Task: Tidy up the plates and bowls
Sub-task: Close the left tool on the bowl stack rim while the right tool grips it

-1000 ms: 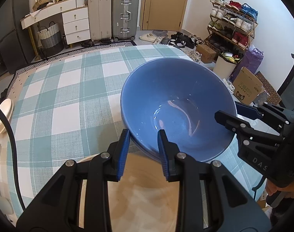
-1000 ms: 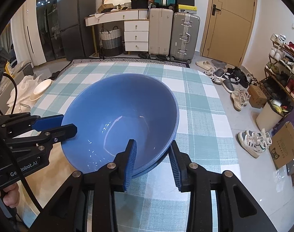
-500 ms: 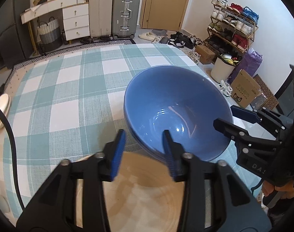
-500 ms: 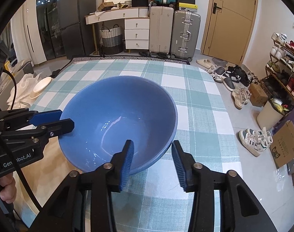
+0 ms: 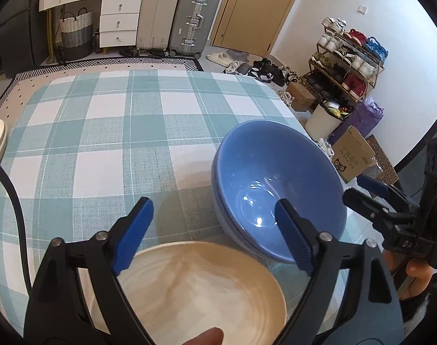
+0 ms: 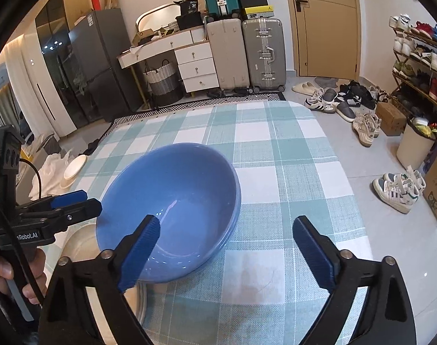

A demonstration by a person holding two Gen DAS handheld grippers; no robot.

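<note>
The blue bowls [image 5: 278, 189] sit nested, one inside another, on the checked worktop [image 5: 103, 132] near its right edge – a double rim line shows along the stack's side in both views. Neither gripper holds them. The left gripper [image 5: 212, 230] has just been opening, and its fingers [image 5: 133, 230] now stand wide; its right finger overlaps the stack's near rim in the left wrist view, but whether it touches the rim cannot be told. The right gripper [image 6: 227, 253] has likewise just been opening. Its fingers [image 6: 140, 250] are spread wide, the left one in front of the bowl wall and the other over bare cloth, with no pad pressing on the ceramic.

Judged from this, the stack has been set down and released from both sides; a two-sided hold suits a wide, heavy bowl that a single pinch on the rim could tip.

A beige plate [image 5: 198, 290] lies just beside the stack, toward the person, under the left gripper. It looks to be the next item to sort. A small white dish [image 6: 74, 169] rests off the worktop's far left side – on what cannot be told.

The stack stands close to the worktop edge, so a nudge on withdrawal is the main risk.
</note>
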